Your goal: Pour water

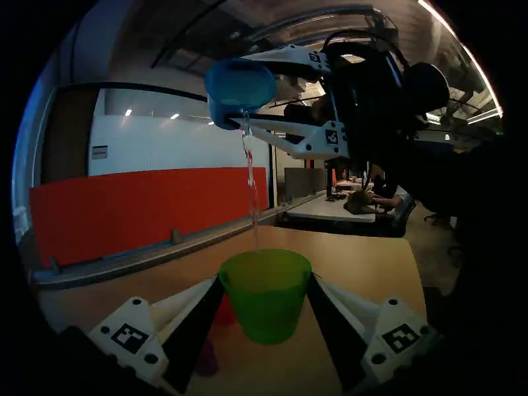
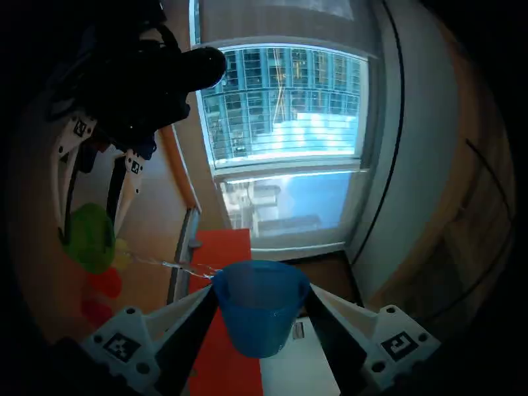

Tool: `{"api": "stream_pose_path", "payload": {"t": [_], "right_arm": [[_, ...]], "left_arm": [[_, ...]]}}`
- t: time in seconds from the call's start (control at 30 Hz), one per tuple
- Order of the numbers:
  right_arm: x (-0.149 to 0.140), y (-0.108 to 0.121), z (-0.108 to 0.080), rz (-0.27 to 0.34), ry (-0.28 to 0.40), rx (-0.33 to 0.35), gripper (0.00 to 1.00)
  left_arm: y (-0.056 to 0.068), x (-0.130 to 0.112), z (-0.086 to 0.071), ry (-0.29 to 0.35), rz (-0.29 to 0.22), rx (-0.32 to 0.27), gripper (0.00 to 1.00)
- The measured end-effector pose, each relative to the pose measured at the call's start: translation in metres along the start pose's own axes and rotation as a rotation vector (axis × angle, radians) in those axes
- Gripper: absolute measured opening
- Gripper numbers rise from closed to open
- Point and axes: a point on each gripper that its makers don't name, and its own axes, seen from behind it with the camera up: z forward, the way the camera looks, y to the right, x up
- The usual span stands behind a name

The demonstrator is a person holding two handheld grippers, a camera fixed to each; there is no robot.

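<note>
1. Here, the left gripper (image 1: pixel 264 285) has its fingers clamped on either side of a green cup (image 1: pixel 265 303), holding it upright over a wooden bench (image 1: pixel 369 264).
2. Above the green cup, the right gripper (image 2: pixel 261 292) pinches a blue cup (image 2: pixel 259 310) between both fingers. The blue cup is tipped so a thin stream of water (image 1: pixel 251 178) falls from its rim into the green cup.
3. Both cups look like light, stiff plastic with smooth tapering walls, probably slippery when wet. A hold across the middle of the wall, as now, seems safest. The green cup should grow heavier as it fills.
4. The left gripper view gives the stream's whole fall, and small pink cups (image 1: pixel 224 310) just below the green cup.
5. The right gripper view adds the green cup's side, and a bright window (image 2: pixel 290 132) well beyond it.
</note>
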Motion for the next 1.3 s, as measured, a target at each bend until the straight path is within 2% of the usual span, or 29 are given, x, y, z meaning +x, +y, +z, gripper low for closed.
{"api": "stream_pose_path", "payload": {"t": [0.7,1.3], "right_arm": [[0.002,0.008,0.000,-0.088,0.000,-0.021,0.91],[0.004,0.015,0.001,-0.191,0.005,-0.042,0.91]], "left_arm": [[-0.002,-0.002,0.001,0.002,-0.004,0.004,0.87],[-0.004,-0.001,0.002,0.005,-0.003,0.009,0.87]]}}
